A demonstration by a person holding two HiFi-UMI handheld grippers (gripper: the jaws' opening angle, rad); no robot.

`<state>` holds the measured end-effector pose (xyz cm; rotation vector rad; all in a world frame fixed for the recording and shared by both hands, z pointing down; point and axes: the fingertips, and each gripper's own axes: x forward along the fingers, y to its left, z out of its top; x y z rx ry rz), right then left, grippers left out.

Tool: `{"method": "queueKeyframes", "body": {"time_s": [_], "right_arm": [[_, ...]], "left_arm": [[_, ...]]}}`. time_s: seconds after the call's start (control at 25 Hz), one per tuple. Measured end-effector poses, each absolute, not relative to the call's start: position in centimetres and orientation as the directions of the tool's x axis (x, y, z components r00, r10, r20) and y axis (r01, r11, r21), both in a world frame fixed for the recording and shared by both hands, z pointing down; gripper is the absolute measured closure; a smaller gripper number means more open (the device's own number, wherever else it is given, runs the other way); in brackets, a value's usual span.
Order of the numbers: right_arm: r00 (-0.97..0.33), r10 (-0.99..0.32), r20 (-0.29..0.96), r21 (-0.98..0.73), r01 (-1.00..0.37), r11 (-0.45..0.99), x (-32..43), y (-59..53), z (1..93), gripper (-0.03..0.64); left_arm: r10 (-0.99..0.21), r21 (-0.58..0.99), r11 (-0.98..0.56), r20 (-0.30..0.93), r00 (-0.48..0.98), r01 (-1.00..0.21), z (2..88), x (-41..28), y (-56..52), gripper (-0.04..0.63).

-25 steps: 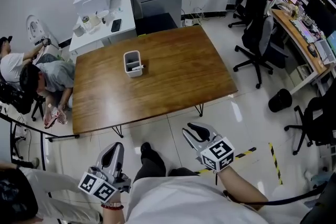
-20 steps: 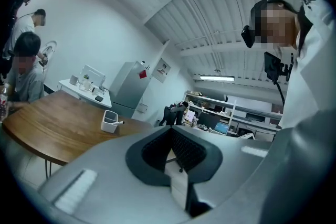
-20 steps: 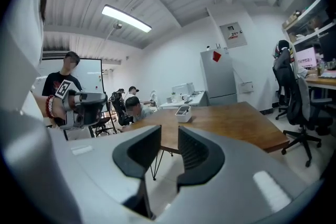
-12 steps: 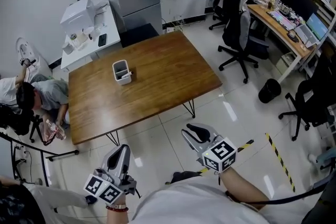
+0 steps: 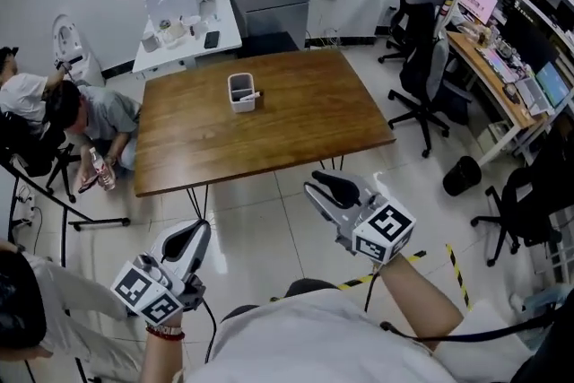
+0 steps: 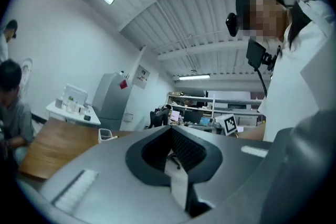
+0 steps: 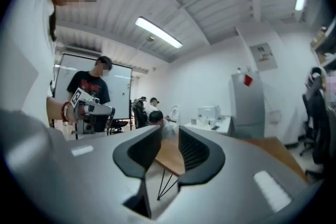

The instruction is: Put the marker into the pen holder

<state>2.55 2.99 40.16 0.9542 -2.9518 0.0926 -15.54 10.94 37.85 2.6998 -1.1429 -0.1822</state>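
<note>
Marker (image 5: 256,95): judged to be the small pale stick at the right side of the white pen holder (image 5: 239,91), mid table (image 5: 305,117); whether inside or beside it could not be told. Right tongs (image 5: 321,187): half open, empty. Left tongs (image 5: 193,238): tips together, empty. Both hung well short of the table. Advice: approach with the right tongs, grip the barrel crosswise, and stand it upright over the holder's mouth before release.

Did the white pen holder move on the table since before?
No. The pen holder still stands at the same spot on the table, near its far edge, left of the middle.
</note>
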Motion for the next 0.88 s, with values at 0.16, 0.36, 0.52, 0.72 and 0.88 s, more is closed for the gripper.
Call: {"method": "queueKeyframes", "body": {"time_s": [0.16, 0.36, 0.52, 0.72, 0.88], "right_arm": [[-0.814, -0.573, -0.094, -0.025, -0.573, 0.819, 1.2, 3.0, 35.2, 0.528], [-0.814, -0.580, -0.022, -0.059, -0.578, 0.814, 0.6, 6.7, 37.0, 0.535], [-0.800, -0.601, 0.009, -0.085, -0.599, 0.796, 2.4, 8.9, 38.4, 0.535], [-0.762, -0.647, 0.035, -0.078, -0.648, 0.758, 5.9, 10.7, 38.5, 0.535], [-0.729, -0.684, 0.042, -0.099, -0.684, 0.723, 8.0, 11.2, 39.0, 0.537]], "left_arm": [[-0.802, 0.119, -0.595, -0.032, 0.596, -0.795, 37.3, -16.0, 14.9, 0.595], [-0.839, 0.198, -0.543, -0.128, 0.528, -0.816, 36.0, -14.4, 16.8, 0.595], [-0.831, 0.247, -0.554, -0.102, 0.548, -0.795, 37.4, -13.0, 17.4, 0.595], [-0.816, 0.257, -0.573, -0.082, 0.573, -0.778, 37.1, -10.8, 17.1, 0.595], [-0.783, 0.255, -0.616, -0.089, 0.616, -0.745, 36.3, -8.6, 16.7, 0.595]]}}
